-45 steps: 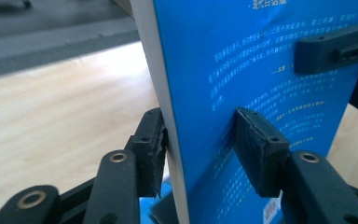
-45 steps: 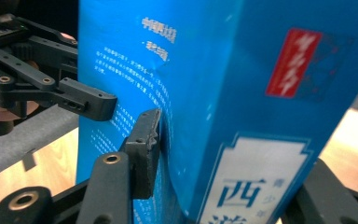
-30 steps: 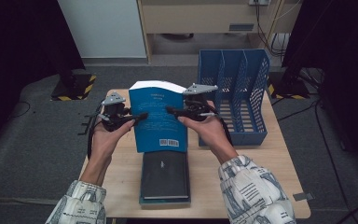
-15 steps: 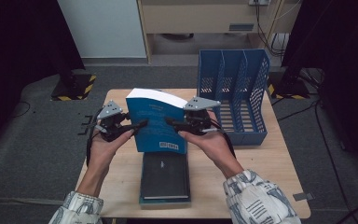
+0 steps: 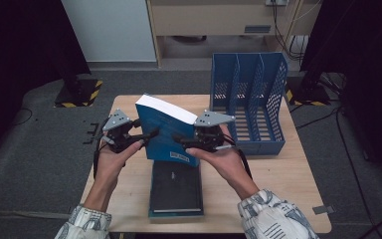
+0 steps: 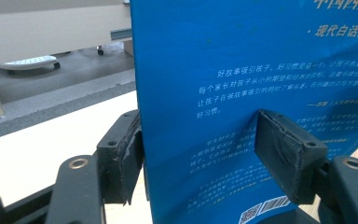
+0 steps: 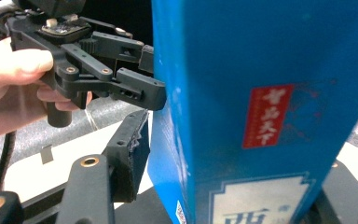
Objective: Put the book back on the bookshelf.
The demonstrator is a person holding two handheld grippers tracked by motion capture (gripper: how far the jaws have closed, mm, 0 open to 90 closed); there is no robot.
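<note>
A thick blue book (image 5: 168, 130) stands tilted on its lower edge on a dark book (image 5: 176, 191) that lies flat on the table. My left gripper (image 5: 151, 133) is at its left side and my right gripper (image 5: 177, 139) at its right. Both pairs of jaws have just been opening, with the blue book between them. In the left gripper view the blue book (image 6: 242, 70) sits between the pads of my left gripper (image 6: 205, 158). In the right gripper view a thin gap shows between the left pad (image 7: 133, 154) and the blue book (image 7: 261, 56).
A blue file rack (image 5: 248, 107) with several slots stands at the back right of the wooden table (image 5: 283, 194). A pale cabinet and dark stands are on the floor beyond the table. Cables trail from both grippers.
Both hands have drawn back toward the person with the blue book. It now leans further back, showing its white page edge. Both pairs of jaws stand wider.
</note>
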